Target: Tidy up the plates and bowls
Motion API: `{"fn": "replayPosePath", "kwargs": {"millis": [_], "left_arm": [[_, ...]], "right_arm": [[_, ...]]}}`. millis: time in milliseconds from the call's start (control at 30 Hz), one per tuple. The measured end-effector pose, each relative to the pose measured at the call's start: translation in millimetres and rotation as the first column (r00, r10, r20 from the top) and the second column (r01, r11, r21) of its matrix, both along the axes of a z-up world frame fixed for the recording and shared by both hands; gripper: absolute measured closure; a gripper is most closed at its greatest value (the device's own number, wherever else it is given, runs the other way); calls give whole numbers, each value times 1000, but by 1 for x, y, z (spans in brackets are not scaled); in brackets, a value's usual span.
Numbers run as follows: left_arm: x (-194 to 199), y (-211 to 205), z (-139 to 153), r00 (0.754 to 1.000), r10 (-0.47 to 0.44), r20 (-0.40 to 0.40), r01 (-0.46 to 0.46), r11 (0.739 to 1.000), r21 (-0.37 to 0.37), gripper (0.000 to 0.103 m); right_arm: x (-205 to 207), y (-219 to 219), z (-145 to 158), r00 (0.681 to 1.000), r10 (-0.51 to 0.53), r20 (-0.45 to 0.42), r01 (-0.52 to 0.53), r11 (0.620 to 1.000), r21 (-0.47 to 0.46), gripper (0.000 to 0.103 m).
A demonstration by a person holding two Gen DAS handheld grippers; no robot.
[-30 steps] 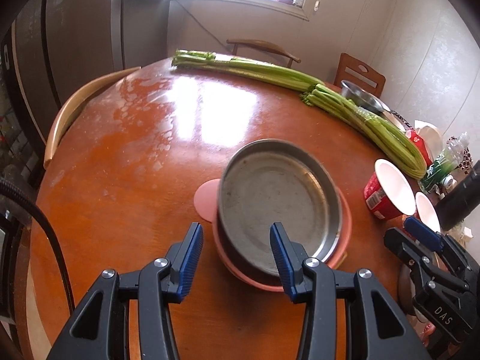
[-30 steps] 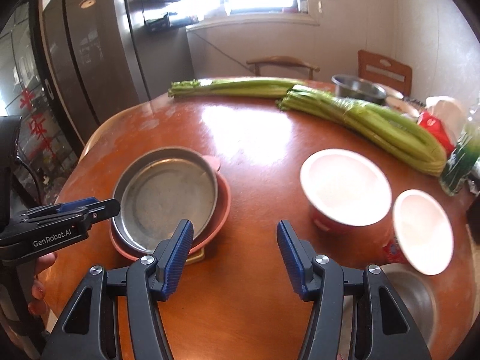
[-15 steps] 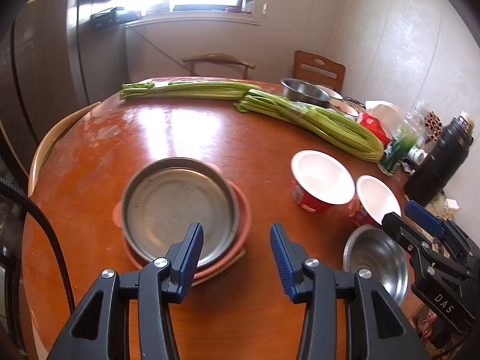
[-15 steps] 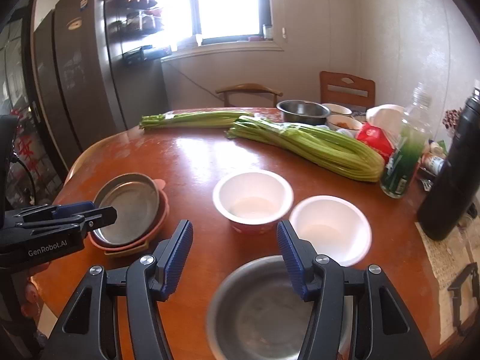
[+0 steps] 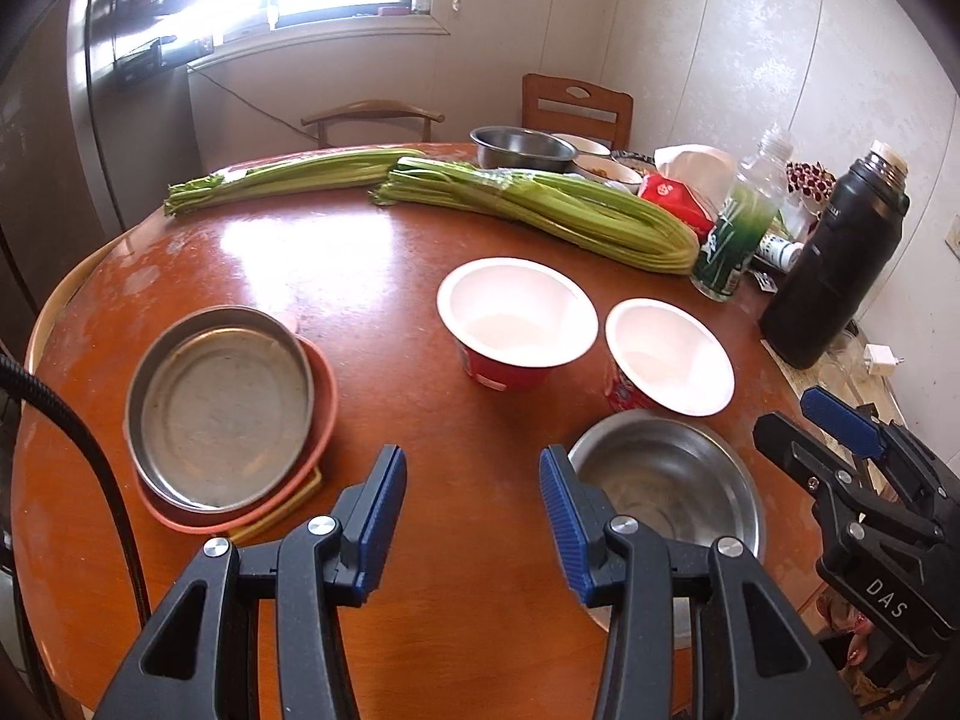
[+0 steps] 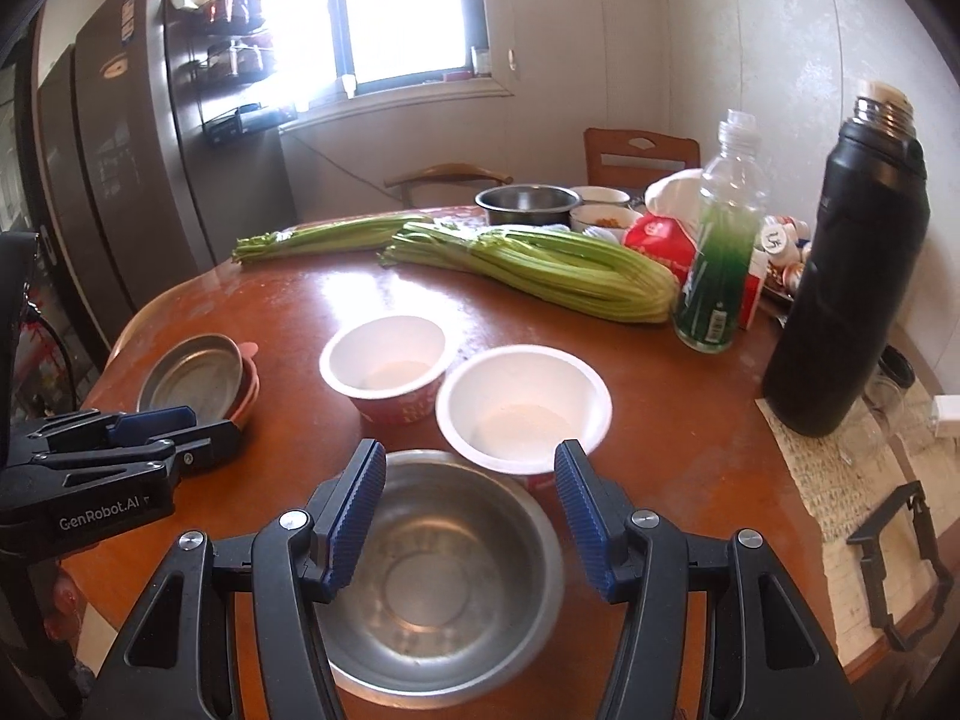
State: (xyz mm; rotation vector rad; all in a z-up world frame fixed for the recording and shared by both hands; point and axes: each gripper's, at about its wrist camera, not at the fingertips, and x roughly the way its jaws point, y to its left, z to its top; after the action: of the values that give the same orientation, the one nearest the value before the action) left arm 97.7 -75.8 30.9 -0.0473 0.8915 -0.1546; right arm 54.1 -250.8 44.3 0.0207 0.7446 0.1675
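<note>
Right gripper [image 6: 470,507] jaws spread over the steel bowl [image 6: 441,588] by the surface [image 5: 372,276] edge, left gripper [image 5: 473,519] jaws spread (holding nothing) above bare wood, plates [image 5: 222,414] left.

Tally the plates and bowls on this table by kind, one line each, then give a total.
Metal plates: 1, stacked on the pink one
Pink plates: 1
White paper bowls with red outsides: 2
Steel bowls: 2, near and far
Small white bowls at the far edge: 2
Total: 8
</note>
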Motion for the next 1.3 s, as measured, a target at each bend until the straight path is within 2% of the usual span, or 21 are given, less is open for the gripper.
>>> {"fn": "replayPosePath", "kwargs": {"millis": [700, 1300], "left_arm": [[3, -44, -45, 994, -67, -90, 67, 998, -3, 57], [10, -60, -65, 985, -117, -130, 113, 993, -31, 57]], "right_arm": [[-8, -20, -60, 988, 22, -154, -24, 1000, -13, 43], [-8, -6, -74, 977, 102, -186, -105, 994, -6, 43]]}}
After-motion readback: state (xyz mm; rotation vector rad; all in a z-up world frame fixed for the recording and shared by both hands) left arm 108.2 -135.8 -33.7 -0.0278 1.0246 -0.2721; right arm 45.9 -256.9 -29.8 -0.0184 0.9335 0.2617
